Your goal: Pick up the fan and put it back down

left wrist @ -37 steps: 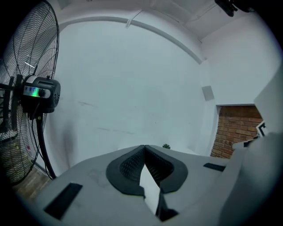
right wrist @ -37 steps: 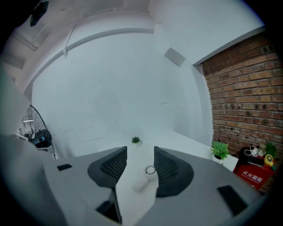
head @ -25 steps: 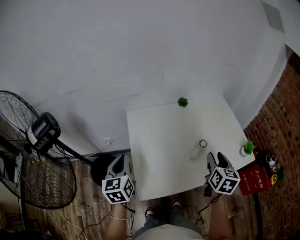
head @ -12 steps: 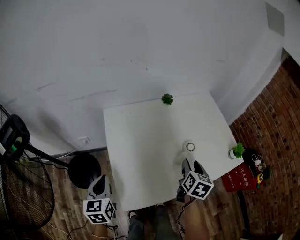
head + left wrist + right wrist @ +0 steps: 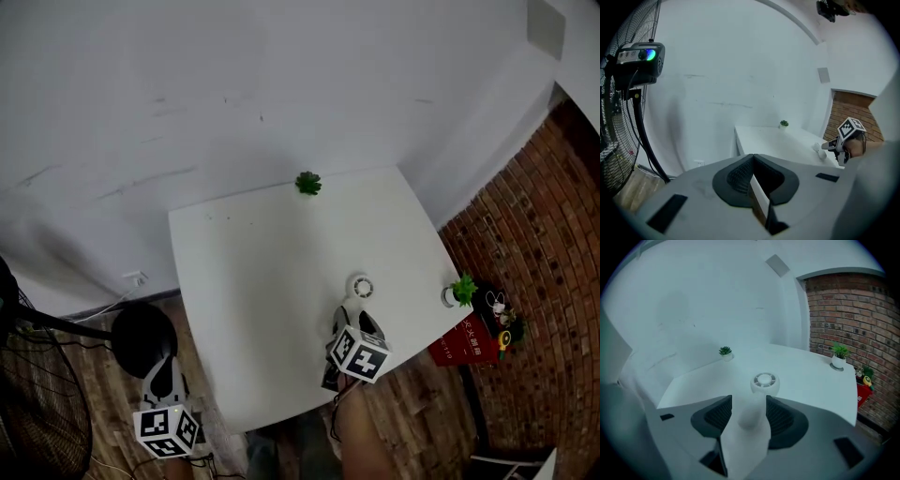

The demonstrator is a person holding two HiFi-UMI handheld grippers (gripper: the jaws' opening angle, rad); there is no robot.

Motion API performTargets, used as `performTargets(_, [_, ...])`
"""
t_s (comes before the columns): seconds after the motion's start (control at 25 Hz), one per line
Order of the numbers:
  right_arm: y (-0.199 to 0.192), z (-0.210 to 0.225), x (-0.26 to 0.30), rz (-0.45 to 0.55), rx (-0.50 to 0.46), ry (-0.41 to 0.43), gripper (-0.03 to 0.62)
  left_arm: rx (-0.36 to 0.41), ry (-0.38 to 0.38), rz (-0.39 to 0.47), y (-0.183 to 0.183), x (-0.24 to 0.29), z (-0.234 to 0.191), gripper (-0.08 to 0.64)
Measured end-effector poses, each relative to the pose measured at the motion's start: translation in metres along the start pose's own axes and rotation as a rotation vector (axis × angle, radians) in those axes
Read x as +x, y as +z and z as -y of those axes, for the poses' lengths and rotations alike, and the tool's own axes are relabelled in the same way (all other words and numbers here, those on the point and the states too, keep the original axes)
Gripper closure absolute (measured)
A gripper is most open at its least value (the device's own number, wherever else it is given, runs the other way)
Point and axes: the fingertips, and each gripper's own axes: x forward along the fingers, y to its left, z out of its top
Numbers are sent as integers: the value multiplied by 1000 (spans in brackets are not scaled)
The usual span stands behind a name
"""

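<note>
Right gripper [image 5: 749,412] clamps the single fan [image 5: 764,380] by its handle — left gripper [image 5: 752,174] closed, empty.

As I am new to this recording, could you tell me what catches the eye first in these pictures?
The white table fills the middle of the head view. A small fan lies near its front edge, and the right gripper has its fingers closed on the handle. At the far left stands a big pedestal fan, and the left gripper hangs shut beside the table.
</note>
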Motion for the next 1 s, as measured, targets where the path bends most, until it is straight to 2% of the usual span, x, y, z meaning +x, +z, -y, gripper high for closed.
performTargets(0.56, [-6,10,39,-73,5,-114,324,-38,32,-50,-15,14,-16,549])
performTargets(1.0, [-15,12,50,-106,11,-134,320,-44,36,-61,-19,20,-14,549])
